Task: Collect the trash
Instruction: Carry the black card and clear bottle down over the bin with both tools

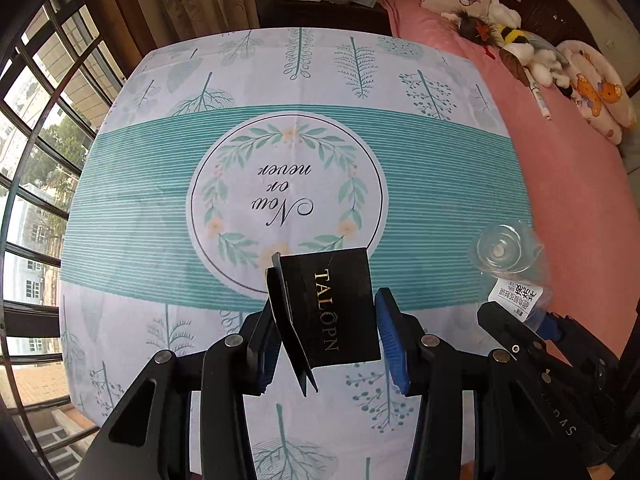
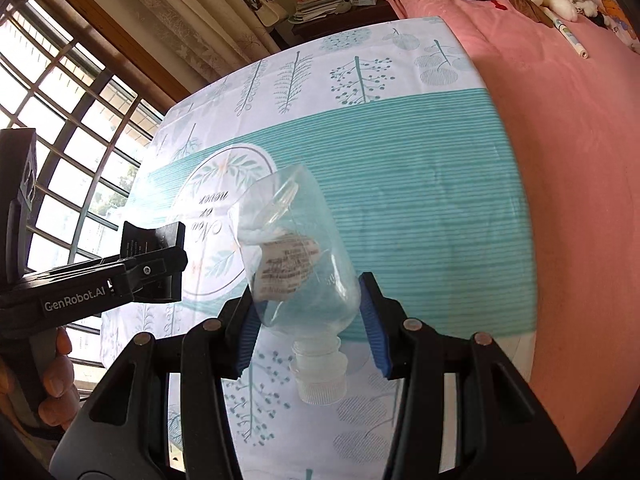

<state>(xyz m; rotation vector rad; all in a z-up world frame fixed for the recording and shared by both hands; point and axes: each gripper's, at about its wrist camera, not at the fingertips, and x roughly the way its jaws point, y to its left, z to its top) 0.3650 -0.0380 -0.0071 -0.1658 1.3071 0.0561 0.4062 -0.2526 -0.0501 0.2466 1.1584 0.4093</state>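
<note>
The left gripper (image 1: 326,328) holds a black folded card (image 1: 334,308) printed "TALOPN" in gold, its fingers (image 1: 390,344) narrowed onto it; the card stands on edge in the air above the surface (image 1: 140,208), its long axis and lettering running along the fingers. The right gripper (image 2: 310,320) has its fingers (image 2: 374,336) closed on a clear plastic bottle (image 2: 296,256) by the shoulder. The bottle's long axis runs along the fingers, white cap (image 2: 320,376) toward the camera, base pointing away and up-left, paper label (image 2: 286,268) facing left. Both are held over the leaf-print tablecloth, beside a pink bed (image 2: 560,160).
</note>
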